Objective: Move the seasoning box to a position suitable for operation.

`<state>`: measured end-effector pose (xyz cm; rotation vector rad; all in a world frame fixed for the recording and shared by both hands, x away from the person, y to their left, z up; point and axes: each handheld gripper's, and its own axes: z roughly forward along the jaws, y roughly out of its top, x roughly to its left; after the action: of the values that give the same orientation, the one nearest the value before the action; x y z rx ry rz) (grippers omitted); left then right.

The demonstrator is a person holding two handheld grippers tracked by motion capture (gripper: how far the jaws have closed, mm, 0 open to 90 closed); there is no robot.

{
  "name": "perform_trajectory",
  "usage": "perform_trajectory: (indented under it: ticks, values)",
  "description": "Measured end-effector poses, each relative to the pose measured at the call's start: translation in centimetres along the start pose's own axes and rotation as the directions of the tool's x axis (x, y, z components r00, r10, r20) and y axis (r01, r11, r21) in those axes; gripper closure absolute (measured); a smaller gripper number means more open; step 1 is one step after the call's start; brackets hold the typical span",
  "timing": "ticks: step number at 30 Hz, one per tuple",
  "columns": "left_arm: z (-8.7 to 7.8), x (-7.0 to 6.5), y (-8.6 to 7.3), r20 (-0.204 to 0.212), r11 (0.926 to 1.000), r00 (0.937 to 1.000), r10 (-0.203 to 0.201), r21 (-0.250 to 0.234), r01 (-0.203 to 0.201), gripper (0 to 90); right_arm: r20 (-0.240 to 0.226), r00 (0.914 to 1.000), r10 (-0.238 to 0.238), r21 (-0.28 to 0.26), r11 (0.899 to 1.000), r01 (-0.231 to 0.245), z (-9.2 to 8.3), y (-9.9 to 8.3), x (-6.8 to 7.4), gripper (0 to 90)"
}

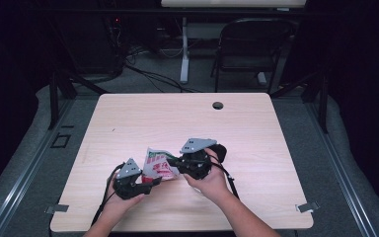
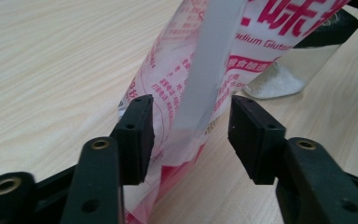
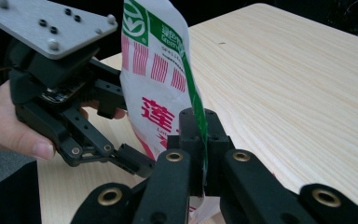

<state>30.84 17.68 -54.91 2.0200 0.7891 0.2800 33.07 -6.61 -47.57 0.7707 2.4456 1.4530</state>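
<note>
Jaws of the right gripper are clamped tight on the edge of the plastic packet; in the right gripper view the green-trimmed edge runs straight down between the two pads, no gap. Left gripper is parted: in the left gripper view both pads stand either side of the packet's lower end. The left pad looks right up against the film, the right pad stands clear of it, so no clamp there.

Packet is white with red print and a green logo panel near the top. A clear section at upper right of the left gripper view shows white granules inside. Packet hangs roughly upright, folded along a pale seam strip that runs down the middle of that frame.

High view: packet sits lower centre of the frame, held up between the two grippers over the near half of the wooden surface. Left gripper comes at it from lower left, right gripper from the right, each in one of the person's hands. Right gripper view also shows the left gripper at left of frame, its grey plate on top, fingers wrapped around its body.

Round cable hole near the surface's far edge, folding chair beyond it at upper centre.
</note>
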Motion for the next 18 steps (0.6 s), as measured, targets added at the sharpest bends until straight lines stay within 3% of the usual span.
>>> perform_trajectory:
  ticks: [5,11,18]
  values:
    - [0.5,-0.1,-0.2,0.026,1.0,0.9997,-0.003,0.007,0.003,44.2,-0.008,0.9999,-0.013,-0.008,1.0,0.013,-0.4,-0.4,0.2,90.0]
    - [0.7,0.7,-0.6,0.06,0.9981,0.9963,-0.062,0.002,0.062,41.8,-0.019,0.9996,-0.023,-0.035,0.999,0.022,-0.9,-1.0,0.6,90.0]
    - [1.5,0.6,-1.0,0.095,0.9981,0.9939,-0.056,0.033,0.053,36.7,-0.031,0.9994,-0.016,-0.031,0.999,0.015,-1.3,-2.0,0.5,90.0]
